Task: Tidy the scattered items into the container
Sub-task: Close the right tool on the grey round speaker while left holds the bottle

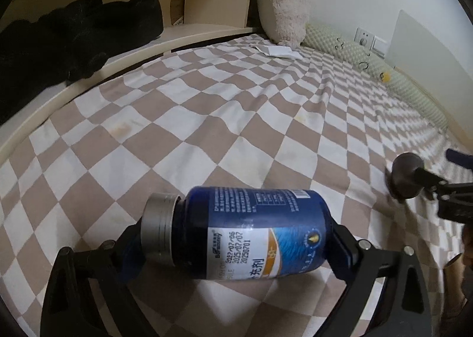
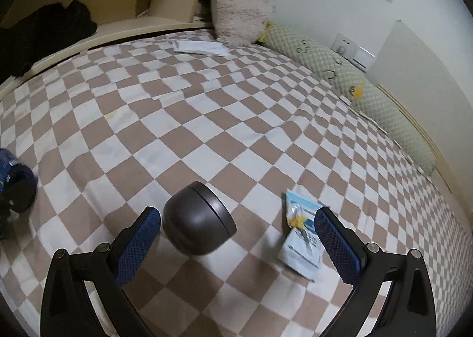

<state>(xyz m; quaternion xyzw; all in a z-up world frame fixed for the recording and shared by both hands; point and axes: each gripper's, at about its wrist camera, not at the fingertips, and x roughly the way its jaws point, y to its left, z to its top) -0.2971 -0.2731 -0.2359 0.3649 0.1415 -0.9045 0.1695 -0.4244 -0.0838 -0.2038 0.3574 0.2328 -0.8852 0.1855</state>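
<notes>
The left gripper (image 1: 236, 244) has its fingers clamped end to end on a blue bottle (image 1: 251, 230), one against the grey cap (image 1: 158, 226), one against the base, holding it sideways above the checked bed (image 1: 183, 118) near its front edge. The label shows dates, 2027-07-06, 2025/07/07, 20250701, plus Chinese print too small to read. Over to the right gripper (image 2: 236, 238): fingers spread wide, nothing between them gripped. A dark grey round case (image 2: 198, 219) sits just beside its left finger (image 2: 139, 239), and a white-and-blue packet (image 2: 301, 236) lies against the right one; its print is blurred.
</notes>
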